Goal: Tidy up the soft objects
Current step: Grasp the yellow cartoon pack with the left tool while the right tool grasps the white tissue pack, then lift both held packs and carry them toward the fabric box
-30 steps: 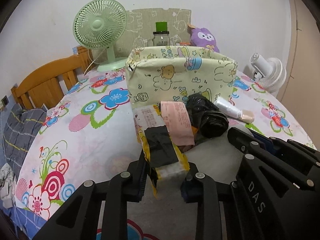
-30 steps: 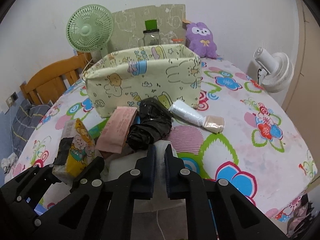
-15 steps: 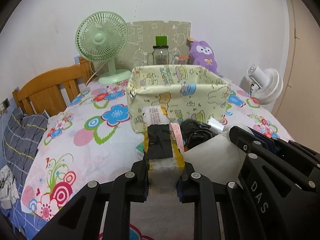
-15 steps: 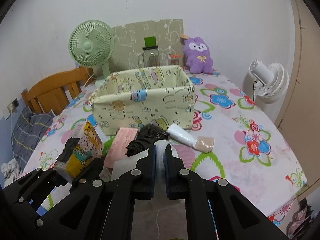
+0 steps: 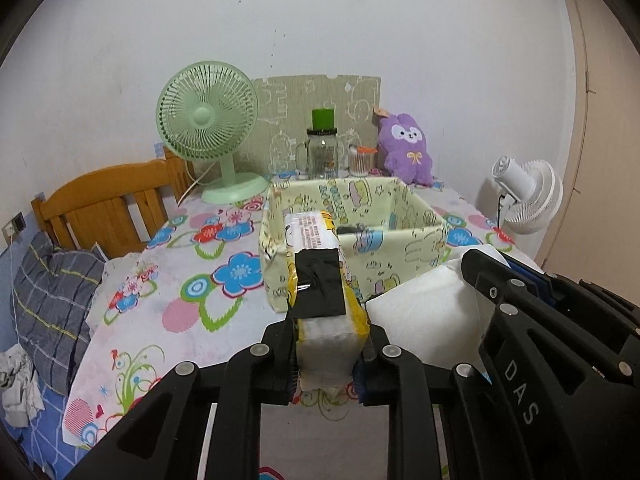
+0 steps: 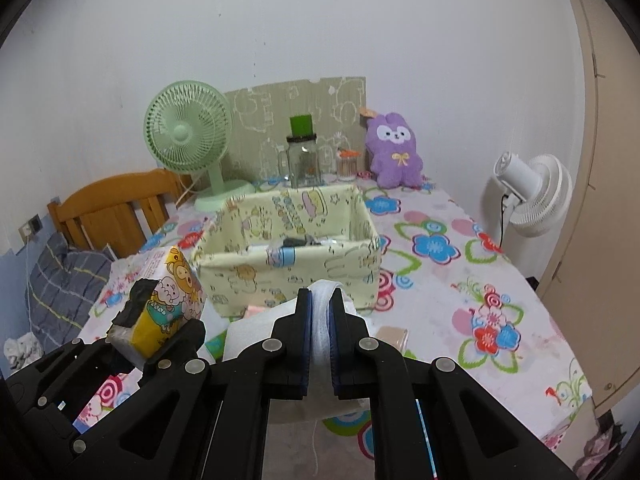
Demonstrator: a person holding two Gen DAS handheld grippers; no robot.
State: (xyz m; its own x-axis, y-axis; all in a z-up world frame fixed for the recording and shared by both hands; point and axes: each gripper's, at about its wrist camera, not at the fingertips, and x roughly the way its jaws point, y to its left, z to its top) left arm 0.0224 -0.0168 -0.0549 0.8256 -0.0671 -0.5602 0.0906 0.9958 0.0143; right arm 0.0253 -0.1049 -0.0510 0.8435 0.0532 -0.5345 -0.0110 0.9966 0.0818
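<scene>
- Yellow cartoon-print plastic wraps the tissue pack, which the left gripper clamps at its near end; both fingers press its sides, and the pack juts forward above the worktop, in front of the fabric storage box.
- White folded soft sheet sits pinched between the nearly shut fingers of the right gripper, also held above the worktop, just short of the box.
- Risk: the pack is gripped only at one end, so it could sag or slip from the pads if tipped over the box rim; the black tape patch looks slick.
- Risk: the two grippers are side by side, the right one crowding the left view, so moving both loads to the box together could make them collide or snag the box's soft wall and drag it.
- Risk: the thin sheet may unfold and drape over the rim instead of dropping inside.
- Hidden: the box contents are mostly behind its front wall; only a dark item shows inside.
- Items on the worktop below the grippers are largely covered; a pink edge and a beige piece peek out, unidentifiable.
</scene>
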